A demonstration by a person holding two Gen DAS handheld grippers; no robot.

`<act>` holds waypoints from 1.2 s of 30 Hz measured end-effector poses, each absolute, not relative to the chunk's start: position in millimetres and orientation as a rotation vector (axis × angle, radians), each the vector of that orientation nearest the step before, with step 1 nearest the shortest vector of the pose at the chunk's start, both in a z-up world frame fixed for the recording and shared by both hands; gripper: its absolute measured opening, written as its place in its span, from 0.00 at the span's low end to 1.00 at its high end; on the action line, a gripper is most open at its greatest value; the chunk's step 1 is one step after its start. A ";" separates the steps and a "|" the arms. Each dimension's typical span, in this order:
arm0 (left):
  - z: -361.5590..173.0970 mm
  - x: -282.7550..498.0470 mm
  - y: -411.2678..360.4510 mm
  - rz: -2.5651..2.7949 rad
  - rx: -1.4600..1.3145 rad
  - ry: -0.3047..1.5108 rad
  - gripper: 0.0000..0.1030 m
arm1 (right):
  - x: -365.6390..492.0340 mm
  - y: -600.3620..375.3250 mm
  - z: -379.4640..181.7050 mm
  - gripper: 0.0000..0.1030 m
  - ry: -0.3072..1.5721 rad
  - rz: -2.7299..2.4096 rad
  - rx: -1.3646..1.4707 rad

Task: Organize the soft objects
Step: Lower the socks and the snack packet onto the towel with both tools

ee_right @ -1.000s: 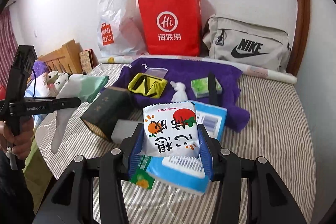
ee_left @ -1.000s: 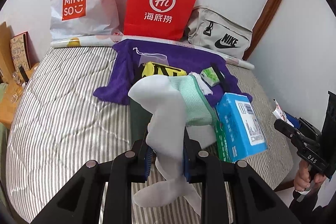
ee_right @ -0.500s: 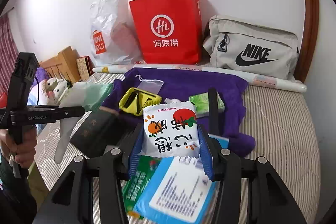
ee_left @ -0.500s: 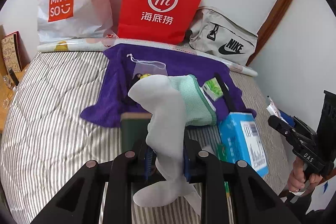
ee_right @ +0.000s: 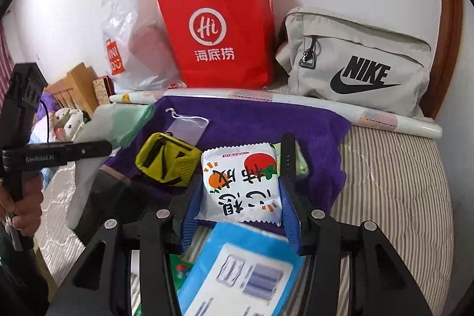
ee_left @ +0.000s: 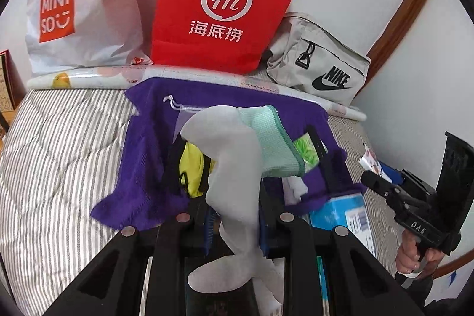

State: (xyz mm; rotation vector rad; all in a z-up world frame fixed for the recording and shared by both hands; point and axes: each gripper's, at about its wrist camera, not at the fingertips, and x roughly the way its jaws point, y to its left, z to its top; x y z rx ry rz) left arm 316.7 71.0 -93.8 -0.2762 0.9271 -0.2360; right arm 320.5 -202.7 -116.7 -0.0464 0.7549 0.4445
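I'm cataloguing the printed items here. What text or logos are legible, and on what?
"MINISO": white plastic bag
"Hi 海底捞": red paper bag
"NIKE": grey pouch
"心相印": tissue pack in the right gripper
"GenRobot.AI": left gripper
"DAS": right gripper body
Blue box label: too blurred.

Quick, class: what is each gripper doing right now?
Left gripper: closed on a white sock with a mint-green cuff.
Right gripper: closed on a white tissue packet with orange fruit print.

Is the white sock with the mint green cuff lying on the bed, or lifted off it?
Lifted. The left gripper pinches the white sock with the mint green cuff mid-length; both ends hang free above the purple towel.
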 end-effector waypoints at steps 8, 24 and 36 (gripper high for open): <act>-99.7 361.5 73.4 -0.241 -0.313 0.953 0.22 | 349.8 -201.6 -125.7 0.48 0.787 0.443 -0.063; -129.5 424.3 66.1 -0.219 -0.250 1.033 0.22 | 380.5 -185.3 -145.3 0.48 0.838 0.482 -0.099; -144.3 440.8 57.4 -0.221 -0.204 1.066 0.22 | 395.2 -182.9 -158.1 0.48 0.896 0.488 -0.091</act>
